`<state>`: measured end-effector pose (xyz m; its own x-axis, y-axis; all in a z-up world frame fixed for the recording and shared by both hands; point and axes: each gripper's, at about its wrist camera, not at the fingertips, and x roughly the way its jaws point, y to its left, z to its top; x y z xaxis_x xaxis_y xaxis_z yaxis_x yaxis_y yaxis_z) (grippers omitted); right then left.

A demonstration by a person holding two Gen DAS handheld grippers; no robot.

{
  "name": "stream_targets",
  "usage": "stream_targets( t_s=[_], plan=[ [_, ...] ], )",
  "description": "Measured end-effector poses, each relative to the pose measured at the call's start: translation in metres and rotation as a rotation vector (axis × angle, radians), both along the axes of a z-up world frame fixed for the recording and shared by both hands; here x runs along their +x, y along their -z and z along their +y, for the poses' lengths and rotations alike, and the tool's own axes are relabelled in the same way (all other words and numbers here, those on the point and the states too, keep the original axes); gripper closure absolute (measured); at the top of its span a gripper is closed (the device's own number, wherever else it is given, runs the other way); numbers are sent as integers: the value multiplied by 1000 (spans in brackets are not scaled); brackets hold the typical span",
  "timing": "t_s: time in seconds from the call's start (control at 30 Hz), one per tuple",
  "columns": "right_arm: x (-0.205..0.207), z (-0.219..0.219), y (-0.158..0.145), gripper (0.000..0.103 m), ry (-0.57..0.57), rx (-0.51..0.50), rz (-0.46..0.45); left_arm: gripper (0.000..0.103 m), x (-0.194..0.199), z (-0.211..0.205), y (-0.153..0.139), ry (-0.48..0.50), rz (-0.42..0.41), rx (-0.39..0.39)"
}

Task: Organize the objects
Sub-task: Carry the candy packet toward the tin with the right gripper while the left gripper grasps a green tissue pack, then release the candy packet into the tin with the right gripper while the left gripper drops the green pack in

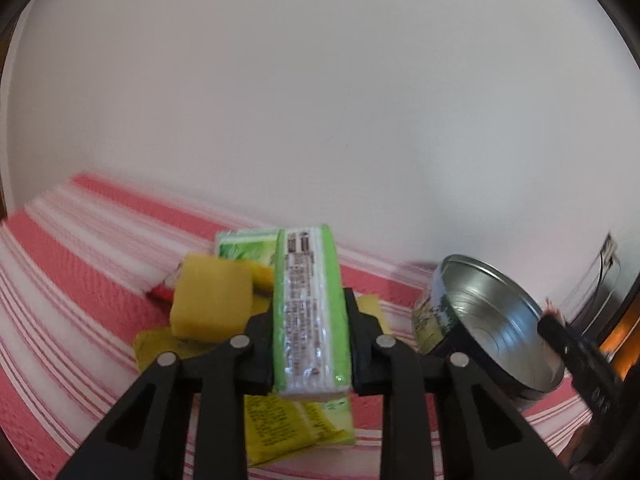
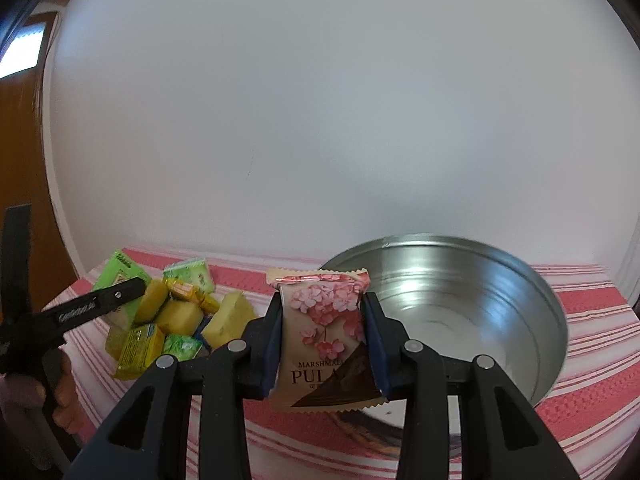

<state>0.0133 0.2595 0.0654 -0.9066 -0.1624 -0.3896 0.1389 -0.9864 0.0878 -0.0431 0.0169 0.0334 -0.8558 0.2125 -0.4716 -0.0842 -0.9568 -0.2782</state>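
- A table (image 2: 580, 312) covered by a red-and-white striped cloth (image 1: 80, 264) stands against a plain white wall (image 1: 320, 100); it fills the lower part of both views.
- Left wrist view: the left hand-held gripper (image 1: 310, 344) at bottom centre is clamped on a green-edged packet (image 1: 310, 312), held on its edge above the cloth.
- Behind it, in the centre-left, lie yellow blocks (image 1: 212, 304) and more green and yellow packets, in a loose pile.
- Right wrist view: the right hand-held gripper (image 2: 324, 340) at bottom centre is clamped on a beige marshmallow packet (image 2: 324, 340) printed with pink flowers.
- An empty round metal tin (image 2: 460, 304) sits at the lower right, just behind that packet.
- A brown wooden door (image 2: 24, 152) shows at the far left edge.
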Motion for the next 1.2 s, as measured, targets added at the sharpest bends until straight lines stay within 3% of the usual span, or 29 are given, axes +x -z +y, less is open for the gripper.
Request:
stream_targets(
  t_s=[0.3, 0.57, 0.77, 1.0, 1.03, 1.07, 1.1, 1.13, 1.2],
  plan=[
    [-9, 77, -9, 63, 177, -98, 29, 79, -12, 87, -18, 158, 33, -54],
    [-29, 126, 11, 63, 256, -120, -40, 79, -31, 180, -17, 277, 20, -120],
    [-47, 133, 26, 62, 257, -96, -113, 79, -48, 215, 0, 318, -38, -126],
    [-57, 139, 38, 57, 263, -106, -155, 75, -57, 216, 17, 294, -97, -157],
    [-58, 139, 39, 55, 263, -110, -158, 67, -58, 213, 17, 276, -95, -151],
    [-58, 140, 40, 51, 263, -115, -161, 47, -58, 212, 16, 264, -92, -149],
    [-58, 142, 40, 42, 263, -120, -159, 36, -57, 210, 15, 256, -86, -148],
    [-57, 143, 39, 36, 264, -126, -153, 27, -54, 209, 12, 237, -73, -146],
    [-53, 147, 37, 33, 281, -141, -125, 19, -48, 195, 6, 205, -40, -146]
  ],
)
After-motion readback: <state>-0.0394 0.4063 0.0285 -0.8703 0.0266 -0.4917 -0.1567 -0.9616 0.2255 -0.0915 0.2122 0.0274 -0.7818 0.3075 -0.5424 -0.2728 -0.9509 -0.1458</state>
